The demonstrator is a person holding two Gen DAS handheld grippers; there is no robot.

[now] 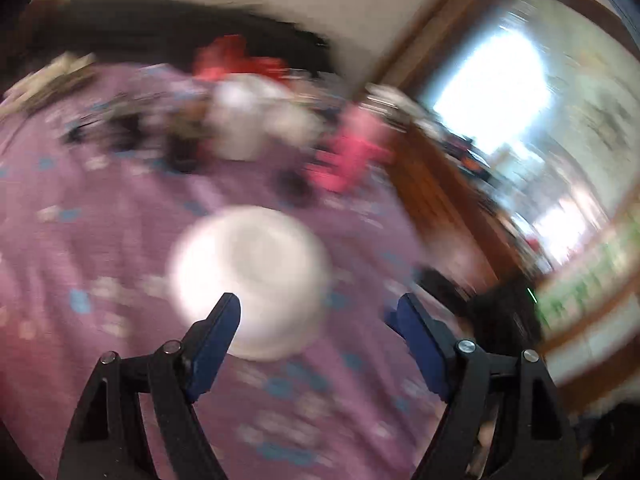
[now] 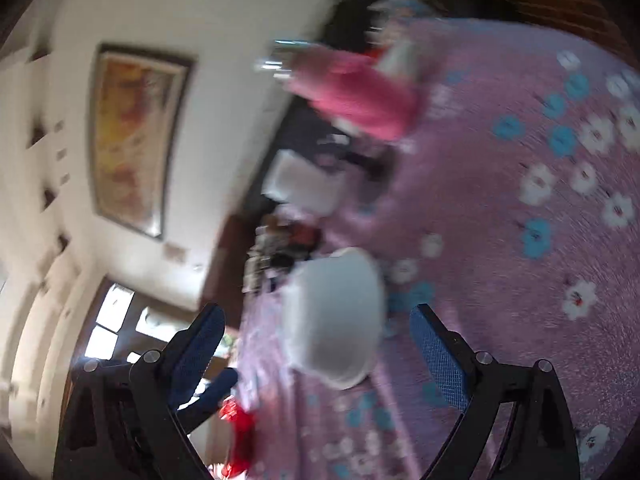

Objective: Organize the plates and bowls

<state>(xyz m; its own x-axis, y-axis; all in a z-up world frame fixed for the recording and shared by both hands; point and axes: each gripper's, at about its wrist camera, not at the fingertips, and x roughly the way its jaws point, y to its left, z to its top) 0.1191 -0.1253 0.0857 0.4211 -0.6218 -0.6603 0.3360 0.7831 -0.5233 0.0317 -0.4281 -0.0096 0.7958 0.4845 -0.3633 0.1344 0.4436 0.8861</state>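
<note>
Both views are blurred by motion. A white bowl (image 1: 252,280) stands on the purple flowered tablecloth (image 1: 100,220), just ahead of my left gripper (image 1: 316,312), which is open and empty with its left fingertip in front of the bowl's near side. In the right wrist view, rolled sideways, the white bowl (image 2: 336,316) sits between and beyond the fingers of my right gripper (image 2: 320,320), which is open and empty.
At the back of the table are a white container (image 1: 240,120), a pink object (image 1: 352,148), a red object (image 1: 236,60) and dark clutter. The wooden table edge (image 1: 440,200) runs at the right. A red thing (image 2: 240,432) lies near the right gripper.
</note>
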